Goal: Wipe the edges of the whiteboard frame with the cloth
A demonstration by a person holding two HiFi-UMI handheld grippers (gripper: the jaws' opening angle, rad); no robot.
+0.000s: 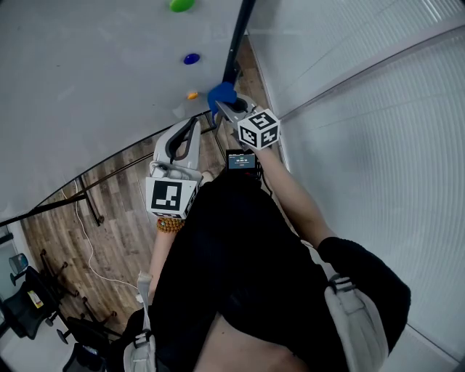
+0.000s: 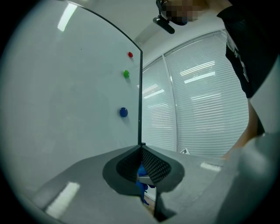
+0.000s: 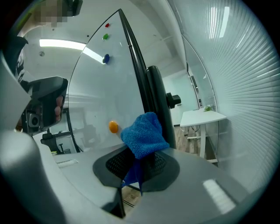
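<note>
Beside window blinds (image 3: 245,87), the right hand-held gripper (image 3: 138,164), clenched on the blue cloth (image 3: 144,133), holds it at the whiteboard's side frame (image 3: 136,61), seemingly touching, so the wipe wants a steady slide along that edge; the left hand-held gripper (image 2: 141,151) is clenched empty

Blue cloth (image 3: 144,133); white whiteboard (image 1: 87,73) — black frame (image 1: 239,36); green magnet (image 1: 181,4), blue magnet (image 1: 191,59), orange magnet (image 1: 192,95).

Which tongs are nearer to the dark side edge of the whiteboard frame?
Right. The right tongs hold the blue cloth close beside the frame edge; the left tongs, shut and empty, sit behind them, farther from it.
</note>
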